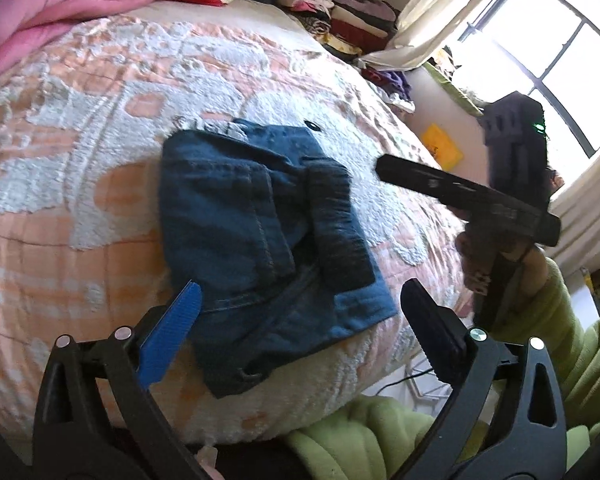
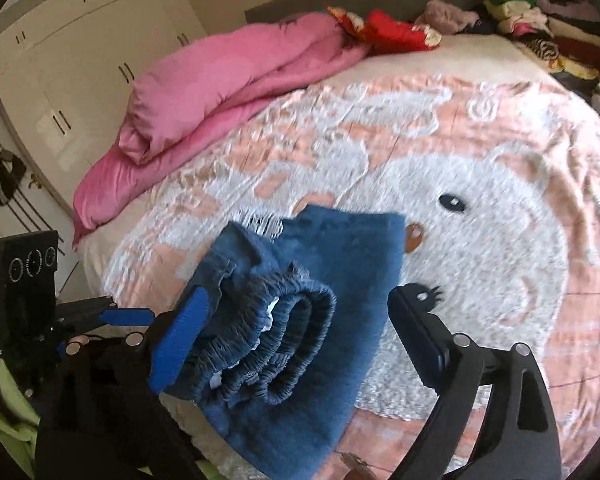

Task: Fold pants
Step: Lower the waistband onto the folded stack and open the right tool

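The left gripper (image 1: 300,320) stands with its jaws wide apart and nothing between the pads; its blue-padded finger hangs just over the near edge of the pants (image 1: 260,236) without pressing on them. The right gripper (image 2: 296,328) is likewise spread wide. In its own view the gathered waistband sits between its fingers, close against the blue pad (image 2: 180,336) (whether it truly touches I cannot tell), while the black finger stands clear of the cloth.

The pants are blue denim, folded into a compact stack, and lie on the bedspread (image 1: 100,140) near the bed's front edge, roughly midway along it, over the white cartoon face woven into the peach cover.

Farther out, a pink quilt (image 2: 204,92) is bunched along the bed's left edge, and a red garment (image 2: 396,32) lies at the head end. A pile of folded clothes (image 2: 540,20) fills the far right corner. White wardrobe doors (image 2: 80,40) stand beyond the left side, and a bright window (image 1: 540,60) beyond the right. A green sleeve (image 1: 560,320) shows at the front edge.
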A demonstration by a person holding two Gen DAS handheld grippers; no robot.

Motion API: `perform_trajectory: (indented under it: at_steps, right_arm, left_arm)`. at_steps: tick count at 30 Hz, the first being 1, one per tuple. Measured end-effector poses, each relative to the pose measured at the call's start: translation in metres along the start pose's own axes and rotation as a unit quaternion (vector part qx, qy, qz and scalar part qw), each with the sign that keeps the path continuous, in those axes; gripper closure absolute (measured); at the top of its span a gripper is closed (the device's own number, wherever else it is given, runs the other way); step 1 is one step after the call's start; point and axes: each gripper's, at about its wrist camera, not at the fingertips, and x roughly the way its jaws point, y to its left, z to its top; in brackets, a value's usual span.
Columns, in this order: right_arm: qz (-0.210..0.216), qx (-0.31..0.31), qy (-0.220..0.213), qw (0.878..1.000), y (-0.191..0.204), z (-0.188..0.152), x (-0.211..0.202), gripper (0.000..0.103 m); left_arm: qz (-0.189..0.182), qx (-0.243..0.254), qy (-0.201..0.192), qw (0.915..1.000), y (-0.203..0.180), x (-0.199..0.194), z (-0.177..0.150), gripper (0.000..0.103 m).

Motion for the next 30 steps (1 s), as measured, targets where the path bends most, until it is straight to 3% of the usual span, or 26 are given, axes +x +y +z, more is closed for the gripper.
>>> perform_trajectory:
  at_steps: [14,20,25,26,27,30]
  right_arm:
    - [-0.034,-0.048,-0.022,0.998,0.022,-0.006,-0.034,0.012]
    - [-0.034,-0.106,-0.027,0.993,0.047,-0.022,-0.043,0.012]
    - [-0.016,-0.184,-0.002,0.983,0.08,-0.047,-0.04,0.012]
    - [-0.01,-0.196,0.006,0.98,0.085,-0.051,-0.037,0.012]
    - [-0.007,-0.217,0.014,0.976,0.093,-0.058,-0.033,0.013]
    - [0.01,-0.258,0.036,0.965,0.112,-0.073,-0.02,0.031]
  left_arm:
    - [0.052,0.006,-0.015,0.9985,0.006,-0.012,0.009,0.01]
    - [0.078,-0.006,-0.008,0.9969,0.019,-0.01,0.016,0.01]
    - [0.086,-0.035,-0.004,0.9957,0.042,-0.005,0.031,0.01]
    - [0.083,-0.039,-0.005,0.9958,0.044,-0.005,0.035,0.011]
    - [0.079,-0.038,-0.004,0.9961,0.045,-0.003,0.038,0.021]
    - [0.069,-0.022,0.001,0.9974,0.039,0.004,0.047,0.049]
